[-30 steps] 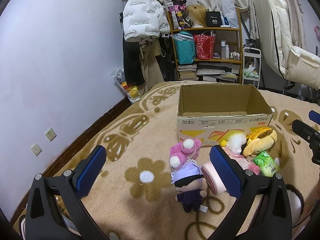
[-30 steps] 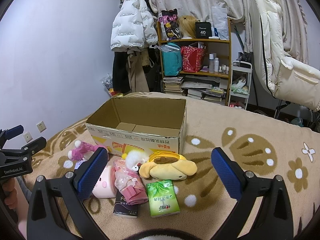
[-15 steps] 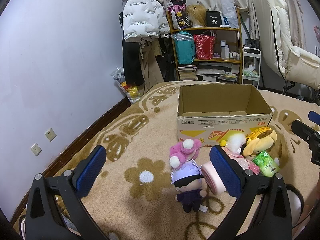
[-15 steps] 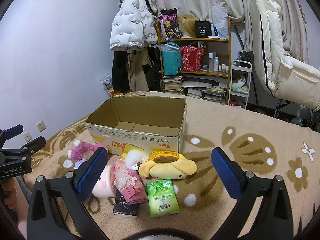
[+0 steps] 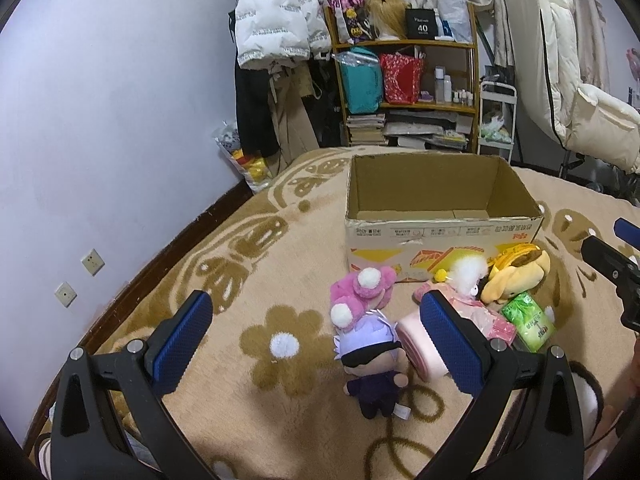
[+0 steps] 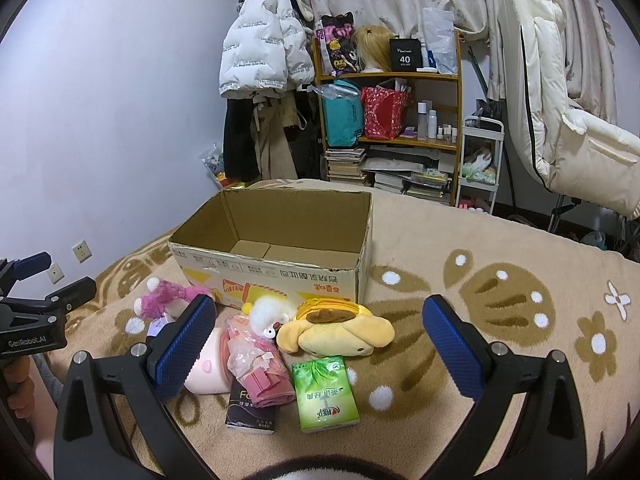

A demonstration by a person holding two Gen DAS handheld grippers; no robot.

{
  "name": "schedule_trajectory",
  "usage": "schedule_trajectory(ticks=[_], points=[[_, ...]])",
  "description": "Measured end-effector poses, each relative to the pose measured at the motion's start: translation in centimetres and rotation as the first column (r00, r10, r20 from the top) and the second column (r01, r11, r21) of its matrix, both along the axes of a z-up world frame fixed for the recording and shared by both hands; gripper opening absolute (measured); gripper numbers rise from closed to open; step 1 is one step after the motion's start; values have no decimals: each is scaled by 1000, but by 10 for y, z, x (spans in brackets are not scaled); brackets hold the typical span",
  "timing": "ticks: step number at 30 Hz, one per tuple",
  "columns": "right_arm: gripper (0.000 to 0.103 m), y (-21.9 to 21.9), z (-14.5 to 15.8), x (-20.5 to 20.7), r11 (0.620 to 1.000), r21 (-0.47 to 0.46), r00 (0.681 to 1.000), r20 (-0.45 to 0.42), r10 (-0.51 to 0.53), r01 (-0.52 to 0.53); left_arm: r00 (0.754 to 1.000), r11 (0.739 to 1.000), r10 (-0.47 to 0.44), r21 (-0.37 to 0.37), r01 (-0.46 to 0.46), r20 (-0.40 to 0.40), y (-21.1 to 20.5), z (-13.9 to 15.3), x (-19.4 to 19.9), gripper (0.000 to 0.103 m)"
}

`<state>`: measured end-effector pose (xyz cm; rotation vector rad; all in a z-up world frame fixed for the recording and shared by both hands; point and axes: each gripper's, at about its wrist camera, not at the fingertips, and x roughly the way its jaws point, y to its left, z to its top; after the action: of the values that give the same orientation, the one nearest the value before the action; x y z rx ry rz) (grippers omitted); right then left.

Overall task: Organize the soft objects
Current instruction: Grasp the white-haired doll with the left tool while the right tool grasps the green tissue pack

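1. On the patterned blanket, in front of the empty cardboard box, the soft things are lying in a loose heap, none boxed yet.
2. At the left, the left tongs are hanging spread wide and holding nothing, above the pink plush and the purple-haired doll, which are touching each other.
3. In the middle, a pink round plush, a pink wrapped bundle and a white fluffy toy are crowding together; a dark flat pack seems to be lying under the bundle, though little of it is showing.
4. To the right, the yellow dog plush is lying just before the box, with the green tissue pack beside it.
5. Farthest right, the right tongs are also gaping wide and gripping nothing.
6. The step in hand is likely picking a first toy: each pair of tongs should be coming down over one item's bulk, closing across its plump middle, lifting clear of its neighbours, then releasing inside the box.
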<state>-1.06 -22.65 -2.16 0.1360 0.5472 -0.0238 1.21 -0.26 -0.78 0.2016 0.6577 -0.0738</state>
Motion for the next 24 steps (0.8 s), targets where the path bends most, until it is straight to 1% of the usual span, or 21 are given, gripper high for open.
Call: schedule_trajectory(ticks=[5,9,12,15,24], points=[[103,-3,-5,2,1000,6,1000,-22,-4,4,997,1000,-2,-1,1,-73,-2,-8,11,103],[103,-5,-10,8,1000,9,998,-65,-14,14,991,1000,-1,-4,1,-133,-4,-18,19,103],[103,-7,-14,14,1000,15,995,-100,-18,19,989,1000,12,0,-12,-147,-3,-22,23,103],[103,-8,-20,20,1000,13,990,-137,-23,25,986,1000,12,-19,-15,-168,-3,-25,31,103],[103,-9,-37,36,1000,28,974,-227,-7,14,966,997,51,-43,-64,-255,3,-43,55,103]])
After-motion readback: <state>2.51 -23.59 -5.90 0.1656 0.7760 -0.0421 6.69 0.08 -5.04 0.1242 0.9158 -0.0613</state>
